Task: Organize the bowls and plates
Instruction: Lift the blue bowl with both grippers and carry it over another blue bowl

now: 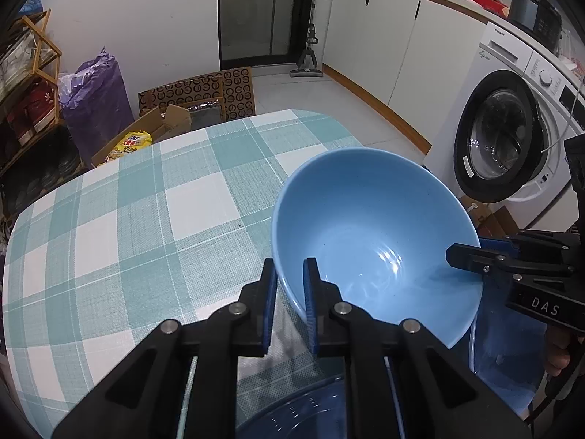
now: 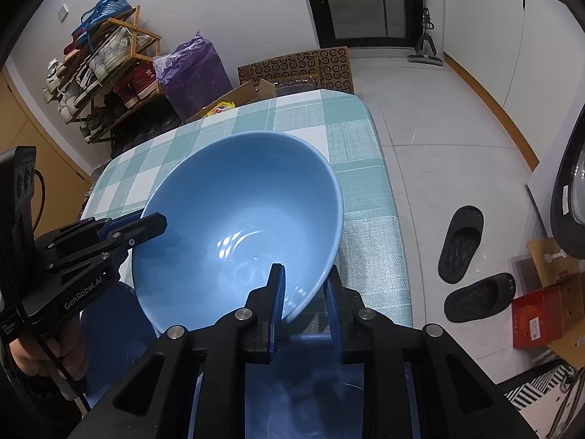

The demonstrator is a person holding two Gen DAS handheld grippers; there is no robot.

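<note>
blue bowl point(image 1: 373, 234) | my left tool point(image 1: 289, 292) and right tool point(image 2: 305, 292) both clamp its rim, opposite sides | glazed, probably slippery, breakable | tilted above checked surface point(image 1: 146, 201)

A bowl point(image 1: 373, 241) sits tilted on the table point(image 1: 128, 219), near the table's right edge. In the left wrist view the left gripper point(image 1: 289, 274) is at the bowl's 7 o'clock, one finger inside the rim and one outside. The right gripper point(image 1: 471, 252) is at the bowl's 3 o'clock, over the rim. A washing machine point(image 1: 512, 128) stands past the bowl at 2 o'clock. Boxes point(image 1: 197, 98) lie on the floor behind the table at 12 o'clock. In the right wrist view a shoe rack point(image 2: 106, 62) stands at 10 o'clock and two slippers point(image 2: 468, 263) lie on the floor at 3 o'clock.
</note>
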